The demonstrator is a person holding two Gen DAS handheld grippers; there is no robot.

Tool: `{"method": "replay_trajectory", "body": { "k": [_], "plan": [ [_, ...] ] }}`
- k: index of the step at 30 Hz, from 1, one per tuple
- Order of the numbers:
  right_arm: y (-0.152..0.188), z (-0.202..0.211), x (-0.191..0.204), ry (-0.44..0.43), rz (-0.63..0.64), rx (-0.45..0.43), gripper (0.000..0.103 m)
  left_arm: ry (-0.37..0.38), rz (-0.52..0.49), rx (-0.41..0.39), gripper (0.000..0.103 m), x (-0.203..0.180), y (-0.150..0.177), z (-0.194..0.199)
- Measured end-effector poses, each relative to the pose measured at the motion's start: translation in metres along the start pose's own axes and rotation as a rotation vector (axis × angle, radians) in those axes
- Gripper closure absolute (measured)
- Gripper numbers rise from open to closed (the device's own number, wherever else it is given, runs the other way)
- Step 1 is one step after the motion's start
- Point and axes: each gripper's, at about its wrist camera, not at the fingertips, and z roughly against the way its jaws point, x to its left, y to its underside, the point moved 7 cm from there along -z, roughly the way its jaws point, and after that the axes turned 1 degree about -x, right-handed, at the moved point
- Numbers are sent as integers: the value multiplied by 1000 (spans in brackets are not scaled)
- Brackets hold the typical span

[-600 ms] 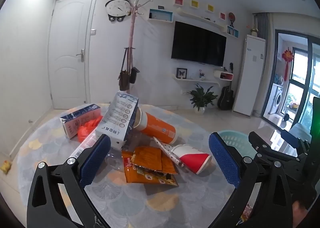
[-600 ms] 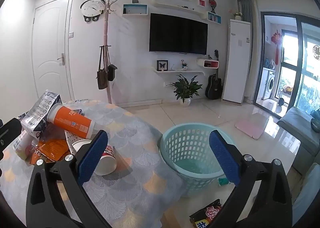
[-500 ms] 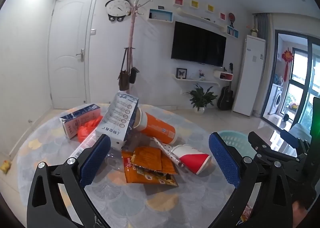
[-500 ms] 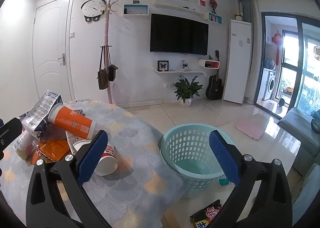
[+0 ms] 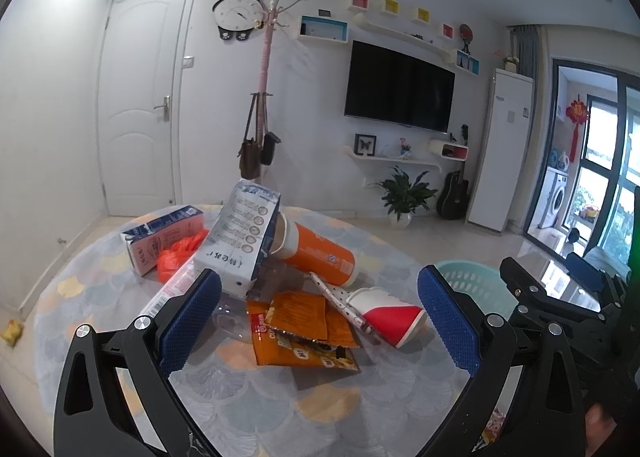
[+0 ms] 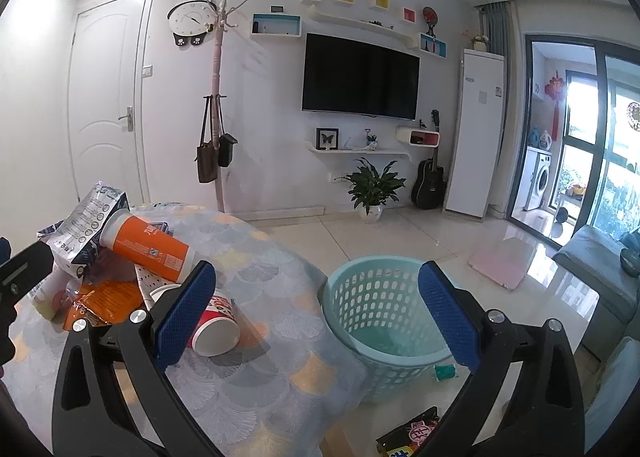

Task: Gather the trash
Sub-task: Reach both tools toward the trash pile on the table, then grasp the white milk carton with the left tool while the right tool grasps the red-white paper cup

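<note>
A pile of trash lies on the round table (image 5: 248,409): an orange tube (image 5: 316,255), a grey carton (image 5: 240,241), a blue-pink carton (image 5: 160,237), orange snack wrappers (image 5: 300,333), a red-white paper cup (image 5: 390,319) and a red plastic bag (image 5: 176,259). My left gripper (image 5: 320,321) is open and empty, just short of the pile. My right gripper (image 6: 316,309) is open and empty, between the cup (image 6: 214,327) and the teal basket (image 6: 384,317) on the floor. The basket looks empty inside.
A snack packet (image 6: 412,433) and a small green item (image 6: 444,371) lie on the floor by the basket. A yellow scrap (image 5: 10,331) lies on the floor left of the table. A coat stand (image 6: 216,105), plant (image 6: 372,193) and guitar stand by the far wall.
</note>
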Motion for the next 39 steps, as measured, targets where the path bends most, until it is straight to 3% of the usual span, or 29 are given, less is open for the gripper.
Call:
{"method": "replay_trajectory", "body": {
  "k": [22,25,32,39],
  "plan": [
    [-1,-3,8,-38,-21,-19,7,-27,20,2,8,14,5,-1],
    [-2,-4,16,-73,-18,-20,9,-47,25,4,7,23,3,-1],
    [-2,-11,59,-196,102,-17,32,-81,53,42,7,64,-10,-18],
    [14,-43,76,-306,97,98,32,-79,-28,171,7,73,-29,-80]
  ]
}}
